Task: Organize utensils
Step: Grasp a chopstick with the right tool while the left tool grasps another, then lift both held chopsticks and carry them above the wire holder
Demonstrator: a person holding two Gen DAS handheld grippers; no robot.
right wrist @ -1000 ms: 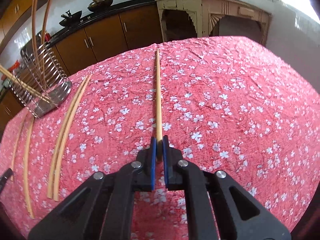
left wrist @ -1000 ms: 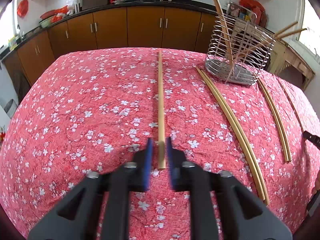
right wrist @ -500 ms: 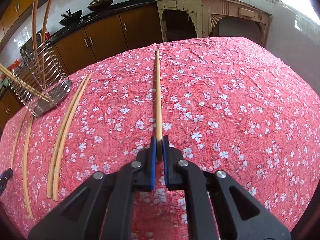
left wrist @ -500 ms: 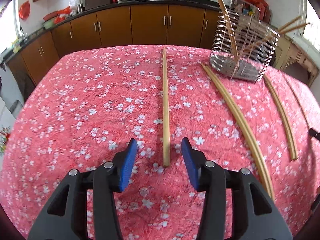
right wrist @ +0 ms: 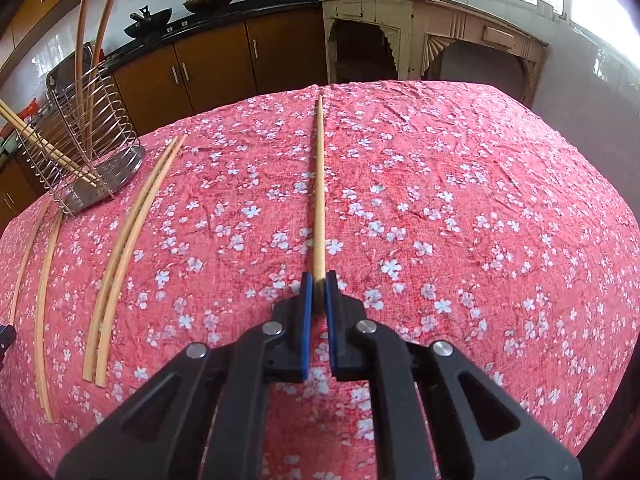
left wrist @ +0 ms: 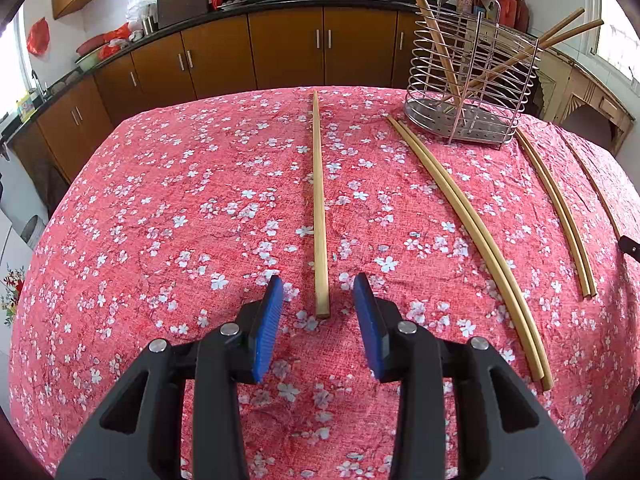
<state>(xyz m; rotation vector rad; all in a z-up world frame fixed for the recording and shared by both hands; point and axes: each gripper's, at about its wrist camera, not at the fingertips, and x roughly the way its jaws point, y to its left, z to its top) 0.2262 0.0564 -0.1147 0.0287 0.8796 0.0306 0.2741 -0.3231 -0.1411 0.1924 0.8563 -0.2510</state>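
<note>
Holding one long pale wooden chopstick point(right wrist: 319, 200) by its near end, my right gripper point(right wrist: 319, 284) is clamped tight, the stick running straight ahead over the red flowered desk point(right wrist: 480, 220) cloth. Only my left view shows the other single chopstick point(left wrist: 319, 216) lying loose between the blue pads of my left gripper point(left wrist: 318, 292), whose jaws are closing without touching it. The steel wire utensil rack point(left wrist: 472, 92) stands ahead and right of that gripper, ahead and left of the right one, with four chopsticks leaning in it. Two pairs of chopsticks point(left wrist: 472, 240) lie between the grippers. A second ago the left jaws sat narrower around the stick; the right grip is unchanged.
</note>
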